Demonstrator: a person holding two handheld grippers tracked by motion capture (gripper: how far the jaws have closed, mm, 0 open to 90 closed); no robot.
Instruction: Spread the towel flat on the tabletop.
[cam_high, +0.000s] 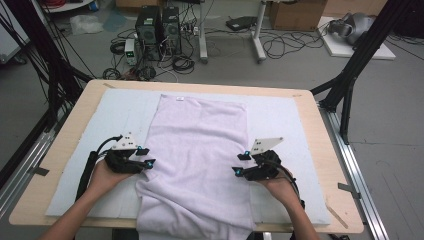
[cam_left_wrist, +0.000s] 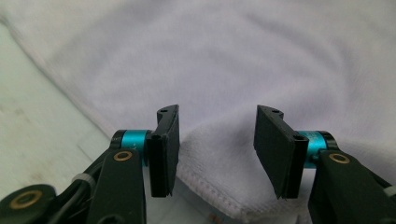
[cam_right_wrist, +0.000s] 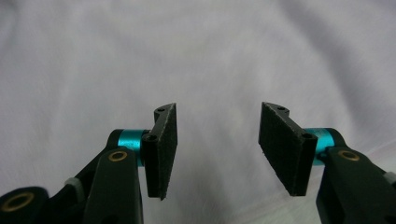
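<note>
A pale lilac towel (cam_high: 200, 150) lies lengthwise down the middle of the table, its near end hanging over the front edge. My left gripper (cam_high: 145, 159) rests at the towel's left edge, open, and in the left gripper view a folded hem of the towel (cam_left_wrist: 219, 158) bulges between the spread jaws. At the towel's right edge my right gripper (cam_high: 241, 164) is open too. The right gripper view has the towel (cam_right_wrist: 215, 70) spread flat beyond its jaws, with nothing pinched between the pads (cam_right_wrist: 166, 149).
A light blue-grey mat (cam_high: 285, 120) covers the wooden table (cam_high: 330, 165) under the towel. Black frame struts (cam_high: 350, 75) rise beside the right and left edges. Computers and cables (cam_high: 157, 30) sit on the floor beyond the far edge.
</note>
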